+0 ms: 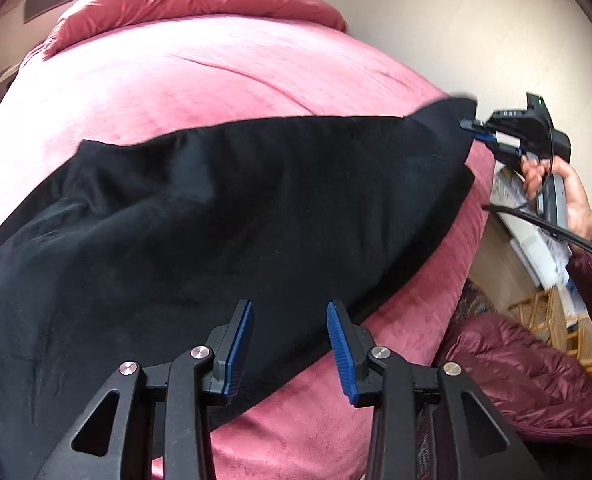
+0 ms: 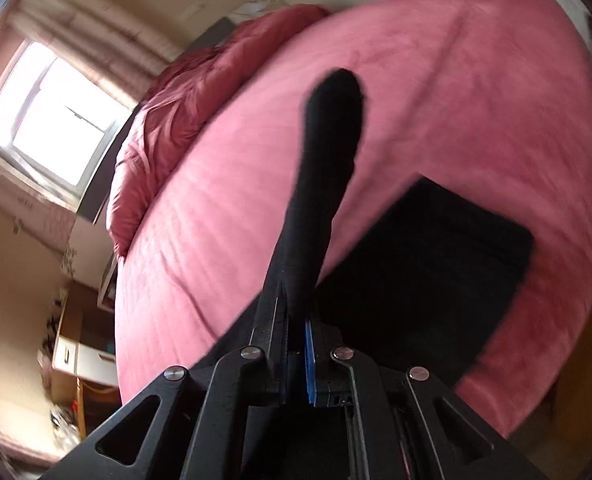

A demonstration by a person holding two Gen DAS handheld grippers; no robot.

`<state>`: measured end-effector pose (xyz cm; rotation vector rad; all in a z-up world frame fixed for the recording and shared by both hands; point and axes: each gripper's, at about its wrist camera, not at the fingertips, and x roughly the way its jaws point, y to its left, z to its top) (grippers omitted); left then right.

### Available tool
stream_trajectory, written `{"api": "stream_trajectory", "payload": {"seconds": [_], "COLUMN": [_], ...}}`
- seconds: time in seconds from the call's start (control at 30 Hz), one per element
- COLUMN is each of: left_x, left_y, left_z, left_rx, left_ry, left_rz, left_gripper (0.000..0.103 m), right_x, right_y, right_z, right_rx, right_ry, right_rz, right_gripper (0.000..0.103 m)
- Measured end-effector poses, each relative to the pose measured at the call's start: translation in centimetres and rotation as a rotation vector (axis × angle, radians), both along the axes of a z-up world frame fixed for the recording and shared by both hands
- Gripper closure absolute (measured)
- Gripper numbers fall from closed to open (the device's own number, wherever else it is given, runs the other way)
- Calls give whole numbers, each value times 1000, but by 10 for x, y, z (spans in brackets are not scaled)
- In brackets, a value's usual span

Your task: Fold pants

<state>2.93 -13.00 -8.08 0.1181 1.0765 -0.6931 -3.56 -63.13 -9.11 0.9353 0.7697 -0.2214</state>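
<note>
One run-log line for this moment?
right gripper: shut on pants corner, lifted | left gripper: open over pants | bed: pink cover

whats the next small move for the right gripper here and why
Probably carry the pinched corner of the black fabric pants across and lay it down. The right gripper is shut on it, lifted off the pink plush bedspread; the left gripper is open.

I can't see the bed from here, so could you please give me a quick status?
Right claw shut on black pants, corner lifted. Left claw open, over pants' near edge. Nothing in the way on pink bed.
</note>
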Motion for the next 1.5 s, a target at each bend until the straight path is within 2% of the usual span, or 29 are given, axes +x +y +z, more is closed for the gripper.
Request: {"api": "stream_trajectory", "payload": {"seconds": [0.17, 0.27, 0.3, 0.4, 0.53, 0.57, 0.6, 0.63, 0.67, 0.73, 0.87, 0.93, 1.03, 1.1, 1.23, 1.37, 1.5], "left_x": [-2, -1, -1, 0, 3, 2, 3, 3, 4, 5, 7, 6, 7, 6, 0, -11, -25], "left_y": [-15, -21, -23, -27, -23, -22, -20, -18, -17, -12, 5, 12, 32, 49, 83, 101, 100], "left_z": [-18, -27, -29, -34, -32, -32, -32, -32, -32, -32, -26, -22, -17, -13, -4, 0, -5], "left_rx": [99, 134, 138, 144, 120, 110, 106, 107, 110, 97, 52, 23, -37, -56, -27, 21, 66], "left_ry": [25, 30, 28, 29, 33, 33, 33, 35, 33, 39, 61, 76, 97, 100, 65, 25, 3], "left_rz": [-49, -57, -59, -61, -57, -57, -57, -58, -56, -50, -35, -19, 42, 86, 173, 195, 138], "left_gripper": [64, 64, 64, 64, 64, 65, 67, 74, 78, 83, 84, 84, 84, 81, 75, 72, 69], "right_x": [-31, -31, -33, -28, -22, -22, -19, -16, -18, -17, -30, -40, -46, -49, -64, -79, -76], "right_y": [-9, -13, -16, -28, -47, -53, -57, -59, -61, -61, -60, -64, -68, -70, -71, -54, 5], "right_z": [-67, -85, -86, -86, -82, -80, -79, -77, -72, -58, -33, -37, -59, -69, -66, -56, -57], "right_rx": [110, 153, 161, 154, 127, 117, 107, 93, 74, 25, -37, -35, -8, 32, 58, 62, 153], "right_ry": [69, 54, 46, 25, 46, 56, 66, 74, 83, 79, 49, 80, 158, 147, 130, 109, 85], "right_rz": [-56, -75, -85, -113, -145, -146, -149, -147, -143, -123, -105, -108, -124, -124, -143, -69, 146], "right_gripper": [95, 87, 81, 72, 72, 76, 86, 93, 95, 95, 96, 96, 96, 94, 74, 72, 72]}}
